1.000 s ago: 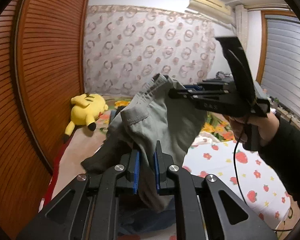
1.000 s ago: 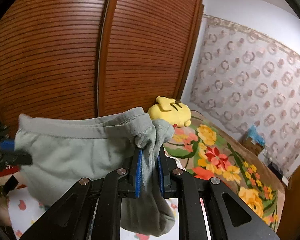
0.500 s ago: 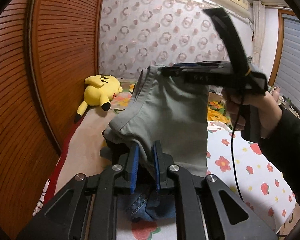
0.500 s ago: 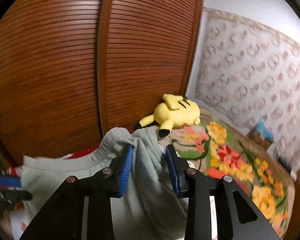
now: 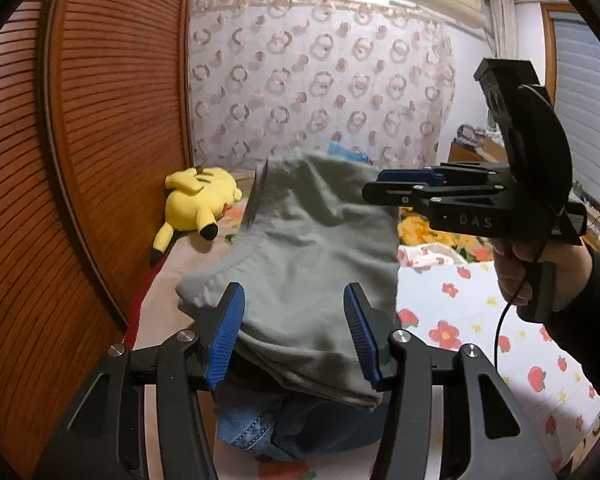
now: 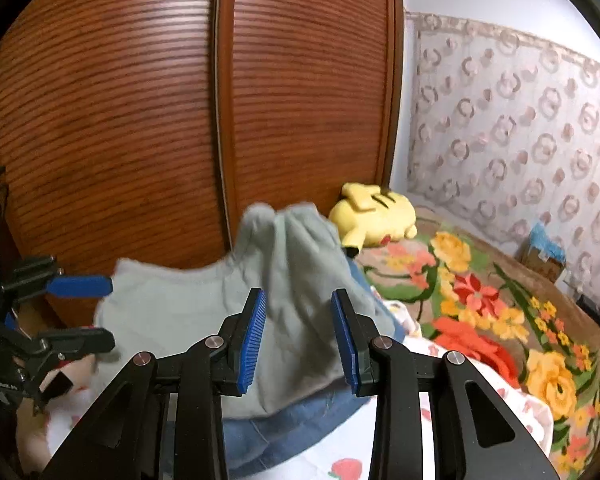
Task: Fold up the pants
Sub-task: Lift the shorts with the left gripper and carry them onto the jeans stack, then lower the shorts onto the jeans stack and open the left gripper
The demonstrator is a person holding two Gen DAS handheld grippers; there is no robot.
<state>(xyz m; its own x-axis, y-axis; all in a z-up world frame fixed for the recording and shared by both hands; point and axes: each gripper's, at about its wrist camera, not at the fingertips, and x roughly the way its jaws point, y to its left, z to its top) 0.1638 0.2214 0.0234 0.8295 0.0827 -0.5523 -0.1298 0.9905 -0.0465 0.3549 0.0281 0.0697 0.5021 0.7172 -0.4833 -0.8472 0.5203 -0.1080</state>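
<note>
Pants lie on floral bedspread beside slatted wooden wardrobe.

Grey-green pants — folded, rumpled — lying atop blue jeans.

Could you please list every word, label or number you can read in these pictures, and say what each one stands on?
"DAS": faint raised letters on the black body of the right gripper, seen from the left wrist.
Small white print on the body of the left gripper, at the left edge of the right wrist view: too small to read.
Nothing else legible.
</note>
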